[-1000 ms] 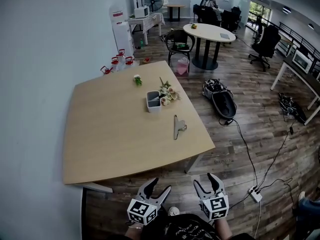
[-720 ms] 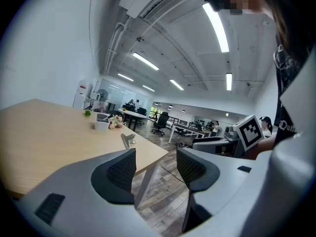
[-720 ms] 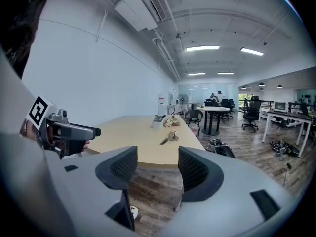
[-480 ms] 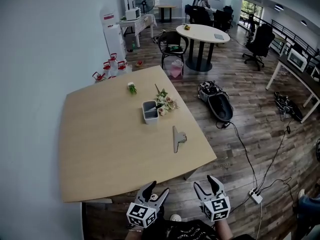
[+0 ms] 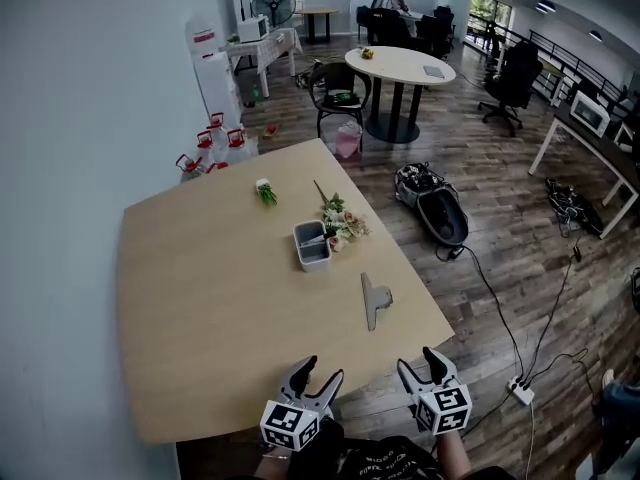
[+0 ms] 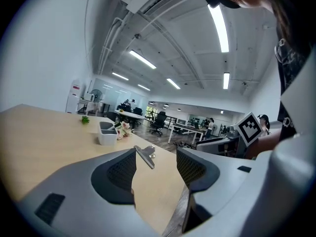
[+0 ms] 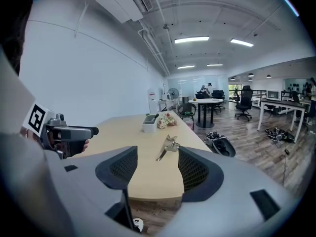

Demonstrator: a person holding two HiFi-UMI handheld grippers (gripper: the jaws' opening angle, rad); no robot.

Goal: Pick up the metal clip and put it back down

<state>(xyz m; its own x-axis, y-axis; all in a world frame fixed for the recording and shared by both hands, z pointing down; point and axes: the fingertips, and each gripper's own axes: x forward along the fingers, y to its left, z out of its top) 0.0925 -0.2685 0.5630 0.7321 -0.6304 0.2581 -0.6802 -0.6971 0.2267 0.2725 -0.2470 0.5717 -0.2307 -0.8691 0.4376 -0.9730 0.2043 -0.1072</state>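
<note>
Both grippers released, clip down on the tabletop

The grey left gripper (image 5: 322, 370) and grey right gripper (image 5: 417, 360) hover side by side at the near edge, jaws spread, nothing between them. Ahead, the silver metal clip (image 5: 373, 299) lies flat on the light wooden tabletop (image 5: 200, 308), close to its right edge and well apart from both. Beyond it sits a small grey rectangular tub (image 5: 311, 245), with pale flowers (image 5: 343, 221) just beside.

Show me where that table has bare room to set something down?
The table is bare over its whole left half, along the wall, and along the near edge before the metal clip. Crowded is the far right: a green sprig, a grey tub and flowers beside it.
</note>
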